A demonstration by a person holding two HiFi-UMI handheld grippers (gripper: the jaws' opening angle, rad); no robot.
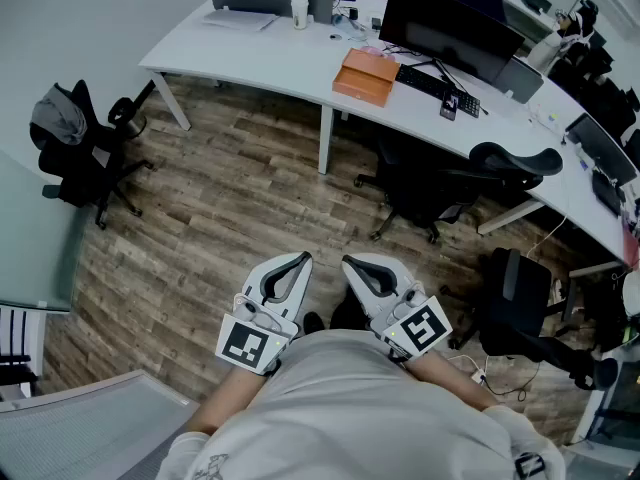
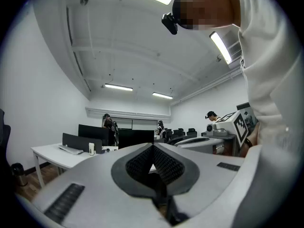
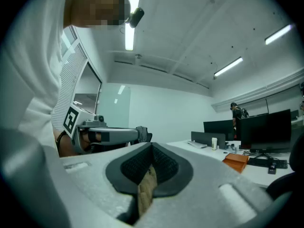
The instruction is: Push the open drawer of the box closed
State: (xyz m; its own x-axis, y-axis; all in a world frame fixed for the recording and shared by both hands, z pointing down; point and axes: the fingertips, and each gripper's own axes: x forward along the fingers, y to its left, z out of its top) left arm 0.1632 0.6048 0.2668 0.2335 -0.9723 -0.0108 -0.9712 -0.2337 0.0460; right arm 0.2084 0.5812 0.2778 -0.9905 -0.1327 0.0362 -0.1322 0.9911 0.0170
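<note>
An orange box (image 1: pixel 366 76) lies on the long white desk (image 1: pixel 270 58), far ahead of me across the wooden floor. In the right gripper view the orange box (image 3: pixel 236 162) shows small at the right; from here I cannot tell how its drawer stands. I hold both grippers level and close to my body. My left gripper (image 1: pixel 300 260) is shut with nothing in it, its pads (image 2: pixel 142 163) meeting. Beside it, my right gripper (image 1: pixel 350 263) is also shut and empty, pads (image 3: pixel 164 163) together. Each gripper view shows the other gripper alongside.
Black office chairs stand at the left (image 1: pixel 85 148) and between me and the desk (image 1: pixel 440 183), with another at the right (image 1: pixel 525 303). Monitors (image 1: pixel 445 33), a keyboard (image 1: pixel 428 81) and a white cup (image 1: pixel 299 11) are on the desk. People stand at the back (image 2: pixel 108 122).
</note>
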